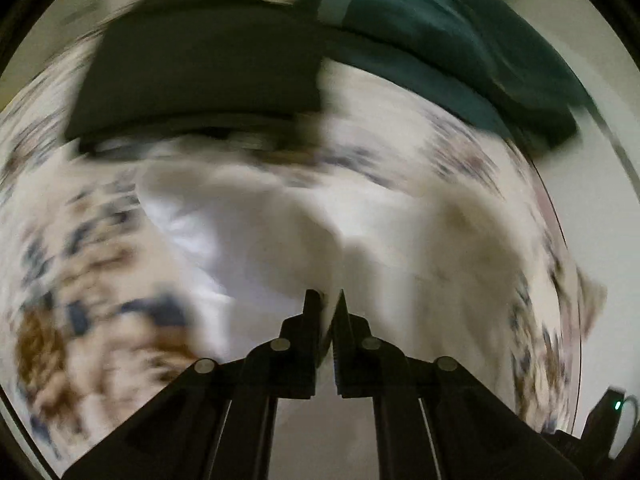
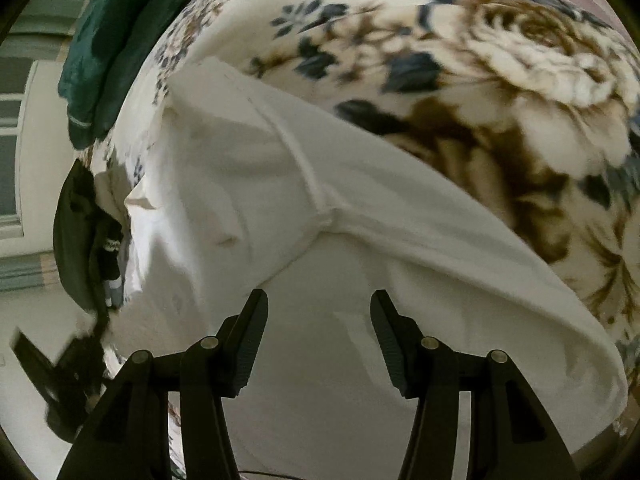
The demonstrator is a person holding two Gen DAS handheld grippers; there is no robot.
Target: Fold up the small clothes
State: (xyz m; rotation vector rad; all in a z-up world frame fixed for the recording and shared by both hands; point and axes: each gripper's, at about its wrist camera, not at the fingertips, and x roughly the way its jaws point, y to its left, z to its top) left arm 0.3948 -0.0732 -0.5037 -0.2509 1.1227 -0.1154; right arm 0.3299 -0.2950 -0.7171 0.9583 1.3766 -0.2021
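A white garment (image 2: 304,208) lies on a floral blanket (image 2: 520,80), with a seamed band running across it and one part folded over. My right gripper (image 2: 319,300) is open just above the white cloth, holding nothing. In the blurred left wrist view my left gripper (image 1: 330,300) is shut on a fold of the white garment (image 1: 248,220), which rises between the two fingers. The left gripper also shows at the lower left of the right wrist view (image 2: 60,364).
A folded black garment (image 1: 200,64) lies at the far side of the blanket (image 1: 80,280), with a dark teal garment (image 1: 460,52) beside it. In the right wrist view the teal garment (image 2: 104,52) and dark clothes (image 2: 84,240) lie along the blanket's left edge.
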